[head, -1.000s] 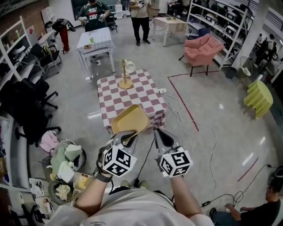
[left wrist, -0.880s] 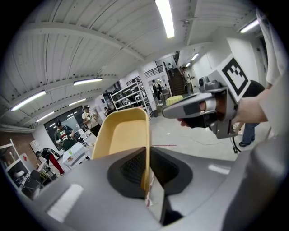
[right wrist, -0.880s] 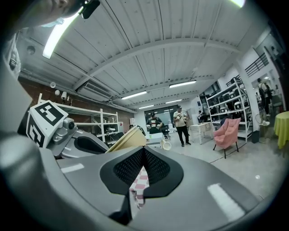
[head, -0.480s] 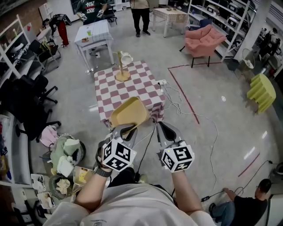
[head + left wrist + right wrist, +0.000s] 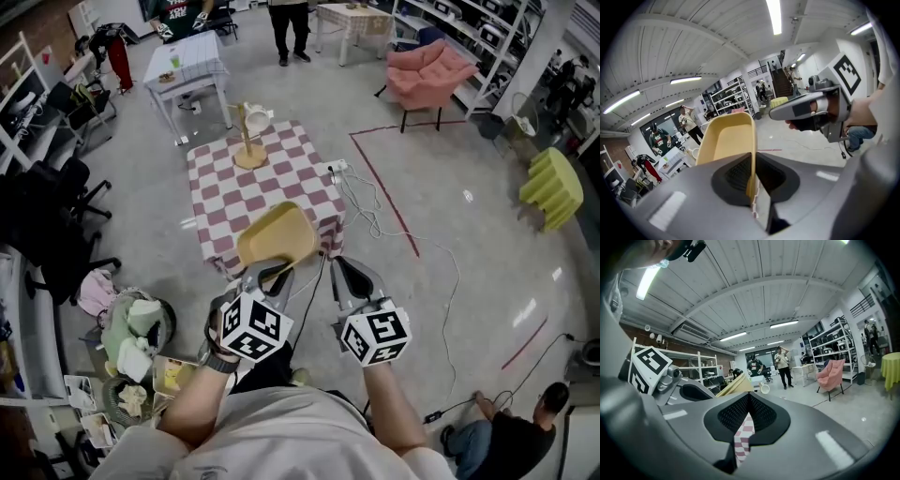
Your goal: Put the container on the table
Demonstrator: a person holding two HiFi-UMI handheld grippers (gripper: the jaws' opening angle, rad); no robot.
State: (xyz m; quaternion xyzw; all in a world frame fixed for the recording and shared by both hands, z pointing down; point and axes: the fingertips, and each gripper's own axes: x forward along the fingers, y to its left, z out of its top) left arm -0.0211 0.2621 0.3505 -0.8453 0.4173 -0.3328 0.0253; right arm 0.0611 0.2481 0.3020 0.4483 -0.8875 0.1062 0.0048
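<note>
- The left gripper [image 5: 266, 276] is clamped on the container [image 5: 277, 236] – in the left gripper view its two pads pinch one thin side wall of this yellow, open tray-like vessel, with the hollow to the left of the jaws.
- The container juts forward from the jaws. From the head view it overlaps the near edge of the table [image 5: 246, 197], which is draped in a red-and-white checked cloth; whether it touches the cloth cannot be told.
- The right gripper [image 5: 345, 278] hangs just beside the left one, apart from the container, its jaws closed together on nothing (only a sliver of checked cloth shows through the gap beneath the pads in its own view).
- At the far end of the table stands a wooden stand [image 5: 248, 148] with a pale mug [image 5: 257, 119] hung on it.
- A white power strip [image 5: 337, 168] lies at the table's right edge, its cables [image 5: 380, 230] trailing over the grey floor.
- Further off – a pink armchair [image 5: 427, 71] at the upper right and a small white table [image 5: 183, 66] at the upper left.
</note>
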